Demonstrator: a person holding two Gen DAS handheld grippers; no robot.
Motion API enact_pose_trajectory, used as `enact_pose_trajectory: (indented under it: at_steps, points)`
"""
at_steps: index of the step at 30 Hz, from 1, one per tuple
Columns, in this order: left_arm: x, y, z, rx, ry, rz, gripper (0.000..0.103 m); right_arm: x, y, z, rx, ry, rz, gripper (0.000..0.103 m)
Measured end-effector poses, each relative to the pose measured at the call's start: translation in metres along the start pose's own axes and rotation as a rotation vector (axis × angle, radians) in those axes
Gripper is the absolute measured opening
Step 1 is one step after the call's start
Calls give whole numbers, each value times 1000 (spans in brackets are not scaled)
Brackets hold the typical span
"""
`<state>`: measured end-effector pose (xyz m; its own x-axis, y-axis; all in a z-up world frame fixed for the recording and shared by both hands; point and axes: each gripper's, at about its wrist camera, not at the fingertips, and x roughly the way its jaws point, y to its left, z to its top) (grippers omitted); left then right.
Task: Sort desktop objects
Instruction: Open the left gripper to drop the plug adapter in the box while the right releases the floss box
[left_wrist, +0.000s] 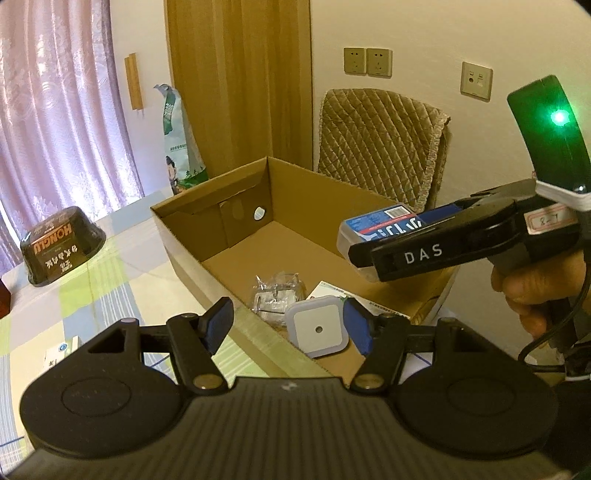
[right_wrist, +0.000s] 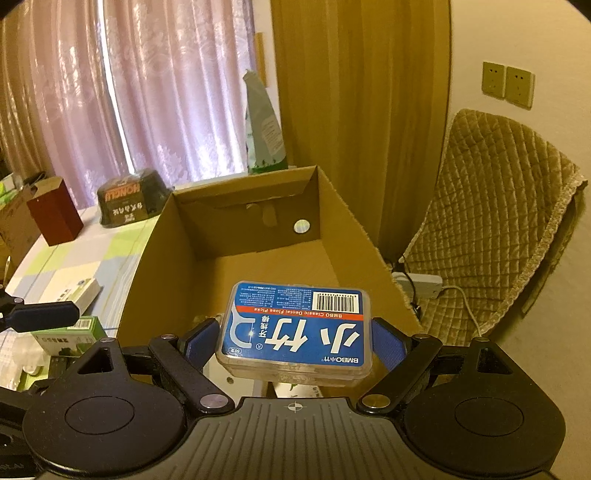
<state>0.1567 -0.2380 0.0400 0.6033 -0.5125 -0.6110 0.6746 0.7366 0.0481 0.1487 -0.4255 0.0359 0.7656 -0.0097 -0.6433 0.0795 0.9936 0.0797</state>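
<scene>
The open cardboard box (left_wrist: 236, 236) stands on the checked tablecloth (left_wrist: 110, 280), and everything else sits around or inside it. Beyond its far left corner lies the dark noodle bowl (left_wrist: 62, 247), upside down. Above the box's right wall the right gripper (right_wrist: 295, 345) grips the blue floss-pick case (right_wrist: 295, 332) between its pads, held clear of the box floor. The left gripper (left_wrist: 288, 325) hangs spread and empty over the near wall. Inside, near that wall, rest a clear plastic packet (left_wrist: 275, 299) and a white square night light (left_wrist: 317, 328).
</scene>
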Motion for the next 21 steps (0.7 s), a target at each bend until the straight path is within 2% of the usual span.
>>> enact_pose_trajectory:
  at_steps: [7,8,9,10,21]
  points:
    - [-3,5,-4,-16,5,7,61,4,6,-3,-18,9,17,87]
    - [-3,6,-4,-18,5,8,61,4,7,-3,-19,8,16,89]
    - [-4,6,-4,-21,6,8,61,4,7,-3,-18,5,15,97]
    - [-4,7,-5,-21,6,9,61,3,6,-4,-13,-3,13,100]
    - [-14,6,-10,-38,10,16,61,-19,-1,-2,19,-37,-5,100]
